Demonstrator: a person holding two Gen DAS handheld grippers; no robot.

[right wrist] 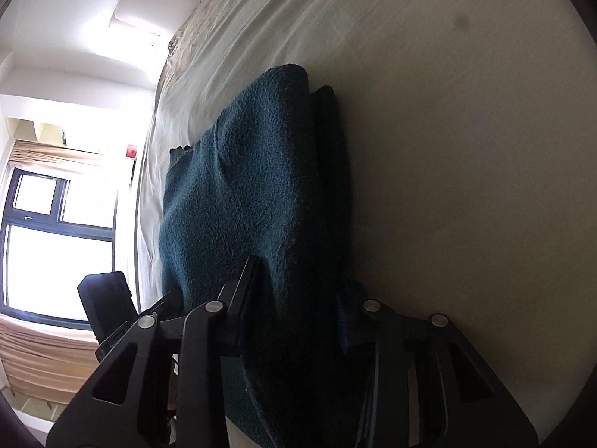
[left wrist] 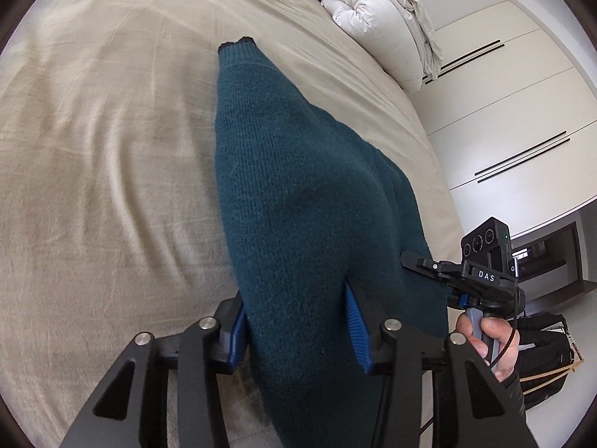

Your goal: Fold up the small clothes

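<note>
Here the teal knitted sweater (left wrist: 283, 186) lies on the beige bedsheet (left wrist: 93, 130), its long axis running straight away from both tongs. The left gripper (left wrist: 296, 321) is clenched on its near edge, and the right gripper (right wrist: 298, 306) grasps the same edge just beside it; neither is clearly nearer. The left view shows the far cuff and the right hand (left wrist: 488, 339); the right view shows instead a folded layer along the side.
</note>
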